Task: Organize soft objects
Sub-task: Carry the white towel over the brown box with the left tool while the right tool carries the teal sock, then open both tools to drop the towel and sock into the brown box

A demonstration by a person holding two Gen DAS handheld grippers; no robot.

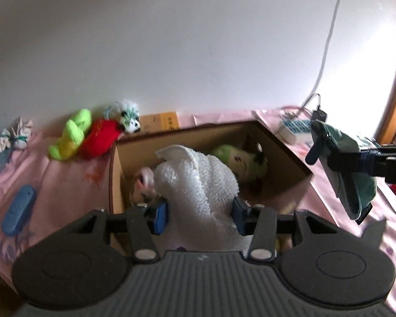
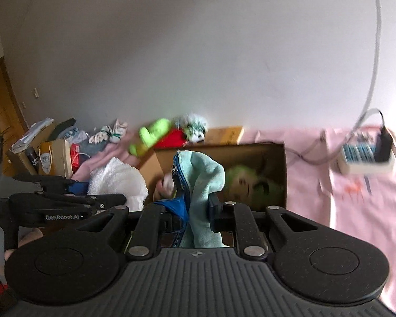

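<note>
Pink cloth (image 1: 74, 182), smooth and faintly printed, covered the desk under a plain white wall, and an open brown cardboard box (image 1: 187, 137) stood on it with stiff, straight sides. My left gripper (image 1: 199, 218) had its jaws clamped on a white nubbly towel (image 1: 198, 182), bunched and drooping over the near edge of the box. My right gripper (image 2: 199, 218) held a pale teal fleecy cloth (image 2: 206, 185) with a blue zipper edge, jaws pressed together on its folds, just above the box opening. Inside the box lay a round green-and-cream plush toy (image 1: 240, 158), blurred, against the far corner. Behind the box, close to the wall, rested a lime-green plush (image 1: 71, 134) touching a red plush (image 1: 100, 138), with a fuzzy white-and-green plush (image 1: 128, 117) leaning on the red one. Further left sat a knotted white bundle (image 1: 12, 138). A flat oval blue object (image 1: 18, 212) lay on the cloth to the box's left. A white power strip (image 2: 367, 158) sat to the right, a black plug in it.
</note>
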